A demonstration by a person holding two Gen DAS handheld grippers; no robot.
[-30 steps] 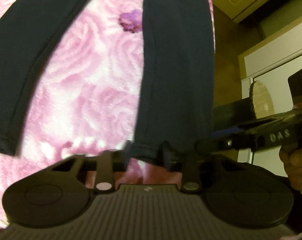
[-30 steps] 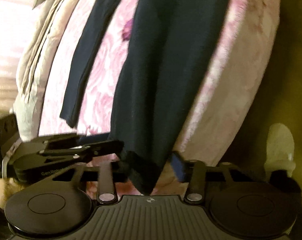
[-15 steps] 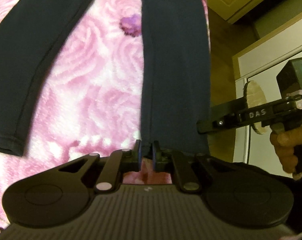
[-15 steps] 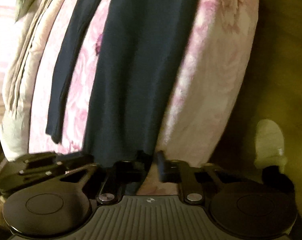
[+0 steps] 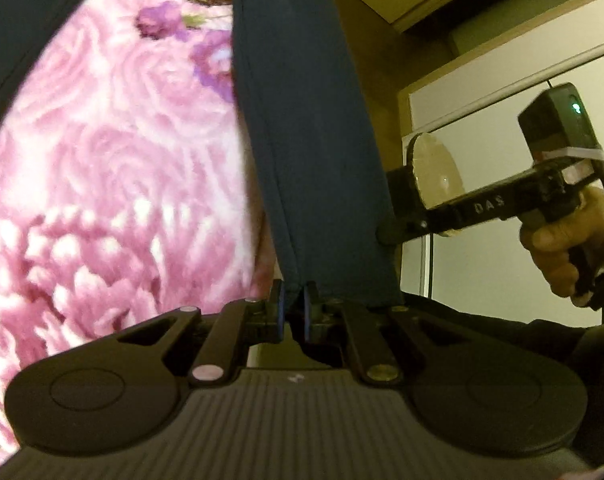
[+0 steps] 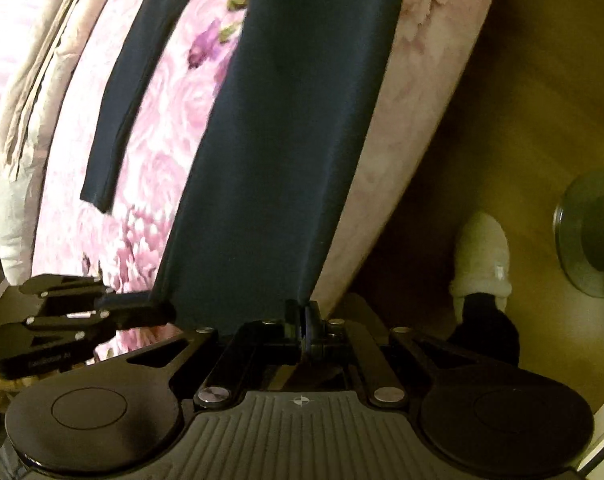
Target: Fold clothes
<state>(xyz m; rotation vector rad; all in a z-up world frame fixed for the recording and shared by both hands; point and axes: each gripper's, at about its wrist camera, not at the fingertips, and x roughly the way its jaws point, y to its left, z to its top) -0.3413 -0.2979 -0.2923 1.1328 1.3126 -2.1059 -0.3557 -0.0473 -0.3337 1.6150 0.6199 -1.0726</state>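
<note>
Pink rose-print bedspread (image 5: pixel 113 168) over the bed, wood floor (image 6: pixel 502 120) bare to its right. Left gripper (image 5: pixel 293 307) and right gripper (image 6: pixel 304 319) each pinch a hem corner of the near trouser leg (image 6: pixel 285 140). Farther left, the other trouser leg (image 6: pixel 125 108) lies flat. White cabinet (image 5: pixel 482 92) beyond.

Dark navy trousers (image 6: pixel 277 152): smooth matt knit cloth. Floral blanket (image 5: pixel 113 184): plush, fuzzy pink pile. Left gripper (image 5: pixel 293 312), right gripper (image 6: pixel 304 330): matt black plastic, ribbed housing, shiny metal pivots. Floor (image 6: pixel 514 120): smooth wood, low sheen.
</note>
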